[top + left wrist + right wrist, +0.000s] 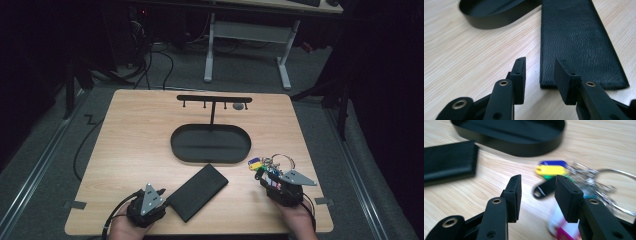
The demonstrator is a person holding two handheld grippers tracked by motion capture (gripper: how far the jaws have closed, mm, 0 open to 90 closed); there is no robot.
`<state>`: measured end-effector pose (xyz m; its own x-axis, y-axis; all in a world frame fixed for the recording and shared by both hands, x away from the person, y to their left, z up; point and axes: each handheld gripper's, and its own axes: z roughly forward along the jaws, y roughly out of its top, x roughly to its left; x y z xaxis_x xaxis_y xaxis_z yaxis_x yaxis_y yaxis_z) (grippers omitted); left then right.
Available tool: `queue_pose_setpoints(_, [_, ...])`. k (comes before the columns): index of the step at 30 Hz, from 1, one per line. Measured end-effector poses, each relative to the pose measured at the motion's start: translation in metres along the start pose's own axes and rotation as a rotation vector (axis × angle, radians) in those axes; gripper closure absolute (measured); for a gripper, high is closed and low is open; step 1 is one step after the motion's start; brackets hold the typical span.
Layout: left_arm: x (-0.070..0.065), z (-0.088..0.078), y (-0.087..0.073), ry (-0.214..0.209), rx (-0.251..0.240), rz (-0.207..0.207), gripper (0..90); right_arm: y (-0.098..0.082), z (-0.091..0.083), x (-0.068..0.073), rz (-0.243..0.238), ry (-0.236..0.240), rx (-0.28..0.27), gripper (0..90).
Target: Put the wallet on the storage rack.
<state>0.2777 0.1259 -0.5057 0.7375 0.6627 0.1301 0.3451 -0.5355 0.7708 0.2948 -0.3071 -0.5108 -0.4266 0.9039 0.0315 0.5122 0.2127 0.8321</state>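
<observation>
From above, the wallet [197,192] lies flat beside the left gripper [161,192], keys [272,167] by the right gripper [263,181]. Left gripper view: jaws half open, empty, at the wallet's [576,42] near edge; soft leather, probably light, best pinched there. Right gripper view: jaws apart, empty, over loose, likely slippery keys [564,173].

— What carries it all?
— A pale wooden table [135,145]
— And lying on it?
— A black oval tray [180,147] with a hook stand, a black leather wallet [197,192] just before it, a bunch of keys [270,167] at the right
</observation>
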Motion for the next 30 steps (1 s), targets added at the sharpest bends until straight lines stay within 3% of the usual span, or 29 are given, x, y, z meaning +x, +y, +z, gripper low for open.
queue_pose_setpoints(2, [0.000,0.008,0.007,-0.019,-0.004,0.019,59.2,-0.007,-0.008,-0.006,0.018,-0.026,-0.001,56.9])
queue_pose_setpoints(3, [0.001,0.016,0.015,-0.032,-0.014,0.036,58.6,-0.012,-0.014,-0.012,0.052,-0.039,0.009,56.4])
queue_pose_setpoints(4, [0.001,0.016,0.015,-0.032,-0.014,0.036,57.8,-0.012,-0.014,-0.012,0.052,-0.039,0.009,56.4])
queue_pose_setpoints(5, [0.005,0.030,0.029,-0.068,0.002,0.018,57.4,-0.017,-0.019,-0.017,0.077,-0.045,0.009,54.5])
queue_pose_setpoints(9, [-0.002,0.046,0.047,-0.102,-0.023,0.039,54.9,-0.021,-0.026,-0.019,0.080,-0.066,0.013,53.4])
queue_pose_setpoints(11, [-0.009,0.048,0.045,-0.149,-0.042,0.045,49.8,-0.022,-0.027,-0.020,0.079,-0.072,0.011,53.3])
queue_pose_setpoints(12, [-0.009,0.048,0.045,-0.149,-0.042,0.045,47.8,-0.022,-0.027,-0.020,0.079,-0.072,0.011,53.3])
queue_pose_setpoints(14, [-0.018,0.047,0.040,-0.163,-0.018,0.102,44.2,-0.024,-0.026,-0.021,0.087,-0.073,0.025,52.9])
queue_pose_setpoints(15, [-0.023,0.046,0.037,-0.194,-0.034,0.077,43.6,-0.024,-0.024,-0.021,0.083,-0.072,0.025,52.9])
queue_pose_setpoints(17, [-0.026,0.044,0.036,-0.232,-0.021,0.092,43.7,-0.023,-0.021,-0.021,0.089,-0.066,0.033,52.5])
queue_pose_setpoints(18, [-0.026,0.044,0.036,-0.232,-0.021,0.092,44.4,-0.023,-0.021,-0.021,0.089,-0.066,0.033,52.5])
queue_pose_setpoints(19, [-0.031,0.043,0.035,-0.249,-0.026,0.083,44.8,-0.020,-0.018,-0.019,0.068,-0.061,0.029,52.0])
queue_pose_setpoints(21, [-0.036,0.041,0.035,-0.245,-0.017,0.119,44.9,-0.019,-0.018,-0.017,0.067,-0.058,0.030,52.0])
queue_pose_setpoints(24, [-0.043,0.040,0.033,-0.234,-0.012,0.136,44.7,-0.016,-0.014,-0.011,0.035,-0.039,0.029,51.9])
queue_pose_setpoints(30, [-0.054,0.043,0.028,-0.205,0.004,0.175,45.0,-0.011,-0.010,-0.009,0.016,-0.020,0.022,51.4])
